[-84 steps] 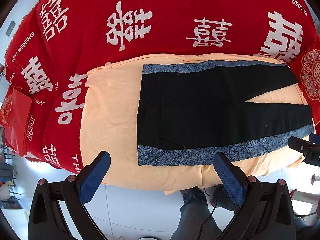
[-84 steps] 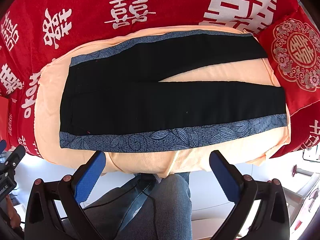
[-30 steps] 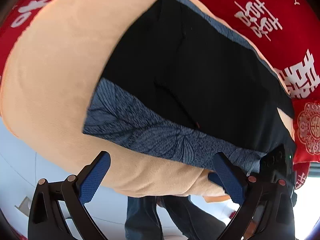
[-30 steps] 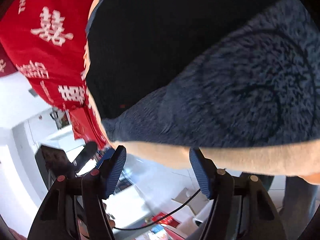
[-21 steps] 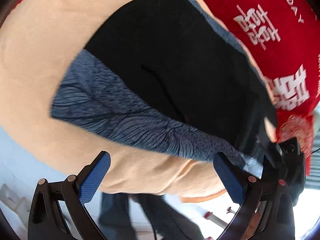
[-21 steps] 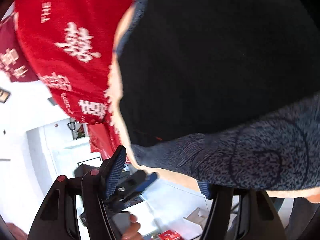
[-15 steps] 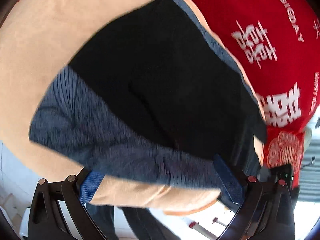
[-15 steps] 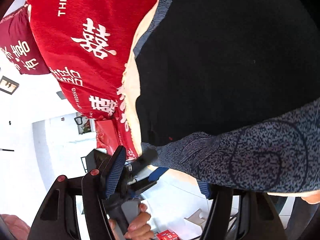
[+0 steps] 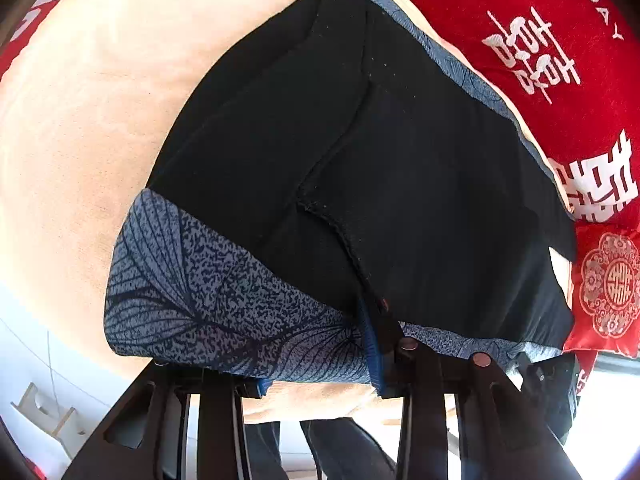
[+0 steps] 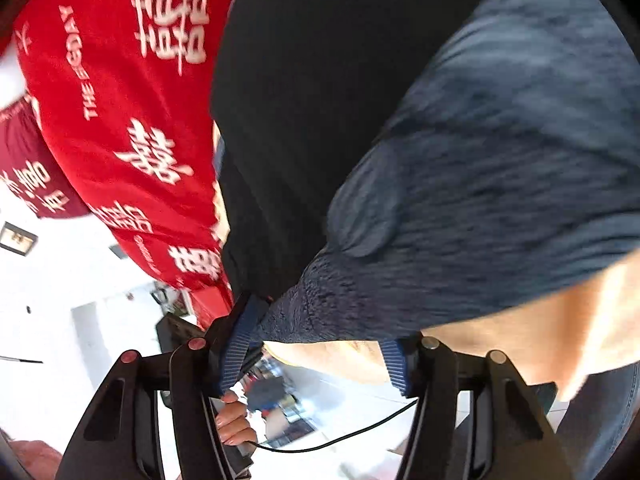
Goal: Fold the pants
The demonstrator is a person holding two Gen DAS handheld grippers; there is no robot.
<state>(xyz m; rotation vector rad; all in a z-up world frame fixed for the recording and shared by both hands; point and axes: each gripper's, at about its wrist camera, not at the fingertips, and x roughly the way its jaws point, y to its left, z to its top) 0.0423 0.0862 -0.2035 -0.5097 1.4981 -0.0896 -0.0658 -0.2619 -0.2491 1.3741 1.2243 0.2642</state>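
Black pants (image 9: 360,168) are laid flat on a peach blanket (image 9: 80,100) over red bedding (image 9: 560,40). The blue patterned side stripe (image 9: 224,304) is pinched at the near edge by the left gripper (image 9: 320,376), jaws just closed. The right gripper (image 10: 320,360) is seen with jaws half-wide, just narrowing, the stripe between them.

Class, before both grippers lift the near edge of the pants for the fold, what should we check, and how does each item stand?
1. Left gripper shut on the blue band of the pants: ok.
2. Right gripper firmly gripping the band: cannot tell. Its jaws have just been closing with cloth between them, and the picture is blurred.
3. Far side of the pants lying flat on the peach blanket: ok.
4. Cable clear of the cloth: ok.
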